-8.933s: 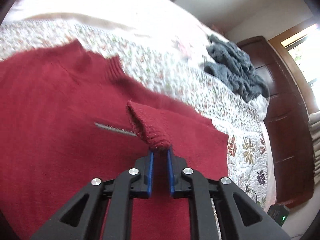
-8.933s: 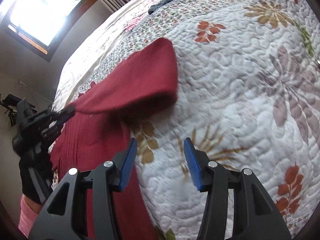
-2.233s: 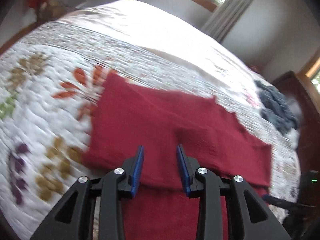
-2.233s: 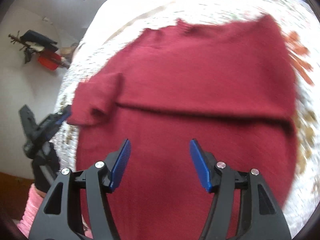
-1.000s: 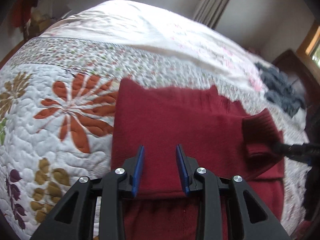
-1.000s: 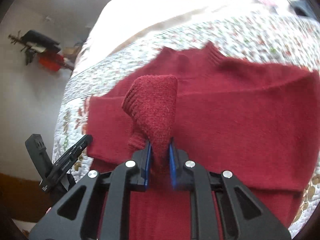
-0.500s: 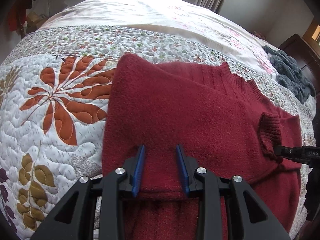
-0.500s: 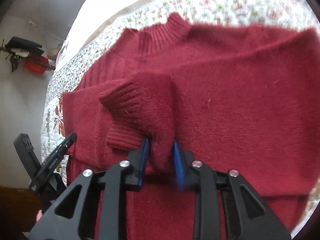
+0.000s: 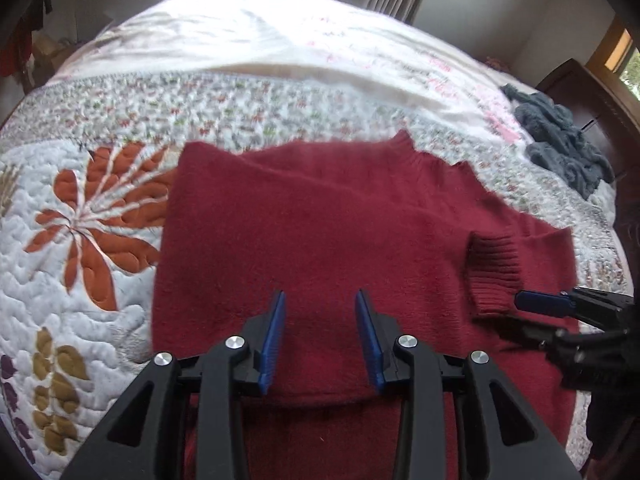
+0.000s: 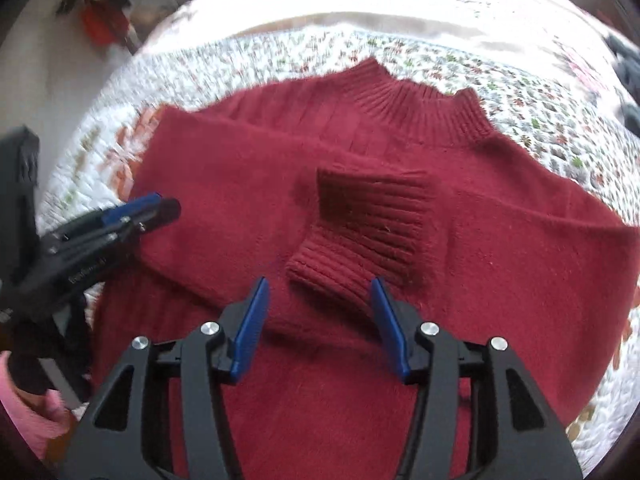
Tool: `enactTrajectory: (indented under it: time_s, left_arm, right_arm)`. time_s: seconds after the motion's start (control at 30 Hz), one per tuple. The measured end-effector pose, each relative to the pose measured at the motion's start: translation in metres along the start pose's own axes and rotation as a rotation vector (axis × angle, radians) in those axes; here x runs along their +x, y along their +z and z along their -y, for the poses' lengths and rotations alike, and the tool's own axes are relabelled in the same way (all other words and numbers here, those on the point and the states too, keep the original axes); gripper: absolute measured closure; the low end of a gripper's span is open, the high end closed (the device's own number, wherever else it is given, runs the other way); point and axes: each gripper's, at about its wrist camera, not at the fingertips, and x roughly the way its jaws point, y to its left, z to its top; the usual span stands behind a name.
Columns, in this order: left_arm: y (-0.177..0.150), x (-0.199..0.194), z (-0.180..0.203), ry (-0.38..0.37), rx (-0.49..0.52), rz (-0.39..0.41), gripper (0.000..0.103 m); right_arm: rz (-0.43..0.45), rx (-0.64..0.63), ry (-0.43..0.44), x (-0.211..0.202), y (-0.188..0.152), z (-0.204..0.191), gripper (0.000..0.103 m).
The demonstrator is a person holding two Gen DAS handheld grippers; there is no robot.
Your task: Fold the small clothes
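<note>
A dark red knitted sweater [image 9: 320, 232] [image 10: 500, 260] lies flat on the floral quilt, collar [image 10: 416, 92] at the far side and both sleeves folded across the chest. A ribbed cuff [image 10: 360, 232] [image 9: 494, 272] rests doubled over on the body. My right gripper [image 10: 318, 316] stands open just short of that cuff, nothing between its blue pads. My left gripper [image 9: 320, 340] is open too, hovering over the folded left sleeve, empty. In the left wrist view the right gripper's tip [image 9: 544, 304] shows beside the cuff.
The floral quilt [image 9: 92, 216] covers the bed, with a white sheet [image 9: 240, 36] beyond it. A grey knitted garment [image 9: 564, 140] is heaped at the far right near dark wooden furniture [image 9: 592, 92]. A pink sleeve [image 10: 28, 412] shows at the lower left of the right wrist view.
The right gripper was shut on the sleeve cuff; it has laid the cuff on the sweater's chest, opened and drawn back slightly. The left gripper stayed open over the left side.
</note>
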Motion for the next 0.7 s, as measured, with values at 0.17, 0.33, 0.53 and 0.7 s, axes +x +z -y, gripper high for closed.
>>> enactTrajectory:
  time_s: [0.17,0.33,0.53,0.7]
  left_arm:
    - [-0.004,0.017,-0.013,-0.009,-0.039,-0.026,0.067]
    - [-0.006,0.018,-0.012,-0.002,-0.015,-0.027,0.067]
    - [-0.004,0.019,-0.011,0.003,-0.019,-0.023,0.067]
    - [-0.005,0.019,-0.011,0.015,-0.010,-0.019,0.067]
  right_arm:
    - [-0.006,0.020,-0.038,0.015,0.001,0.006,0.066]
    - [0.050,0.142,0.038,-0.008,-0.005,0.037,0.092]
    - [0.116,0.342,0.119,-0.044,-0.027,0.097,0.093]
    - [0.086,0.439,0.104,-0.046,-0.061,0.143,0.088]
